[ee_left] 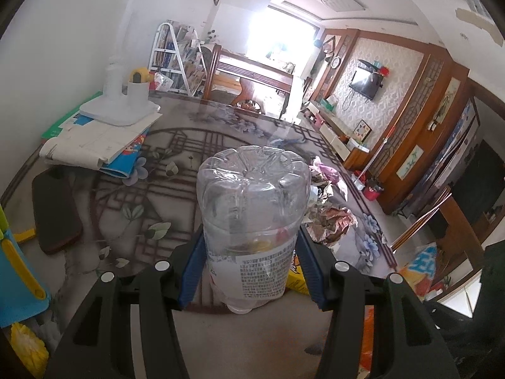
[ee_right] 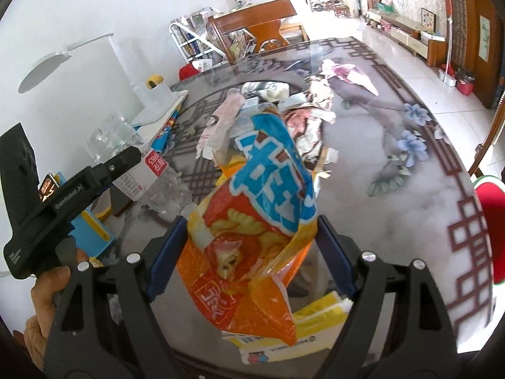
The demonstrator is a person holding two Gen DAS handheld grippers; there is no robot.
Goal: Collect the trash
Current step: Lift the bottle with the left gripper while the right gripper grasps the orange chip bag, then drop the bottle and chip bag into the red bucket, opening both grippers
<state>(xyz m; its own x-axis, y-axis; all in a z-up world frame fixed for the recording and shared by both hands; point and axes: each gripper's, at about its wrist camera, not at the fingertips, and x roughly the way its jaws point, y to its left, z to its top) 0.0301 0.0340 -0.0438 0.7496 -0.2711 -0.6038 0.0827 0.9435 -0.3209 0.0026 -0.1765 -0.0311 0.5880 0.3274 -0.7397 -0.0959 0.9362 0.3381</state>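
My left gripper is shut on a clear plastic bottle, held with its base pointing forward over the table's near edge. The bottle and the left gripper's body also show at the left of the right wrist view. My right gripper is shut on an orange and blue snack bag, held above the table. A pile of crumpled wrappers and paper lies on the table beyond it, also seen in the left wrist view.
The glass-topped patterned table carries a white desk lamp on papers and books at the far left. A yellow booklet lies at the near edge. A dark pad lies at the left.
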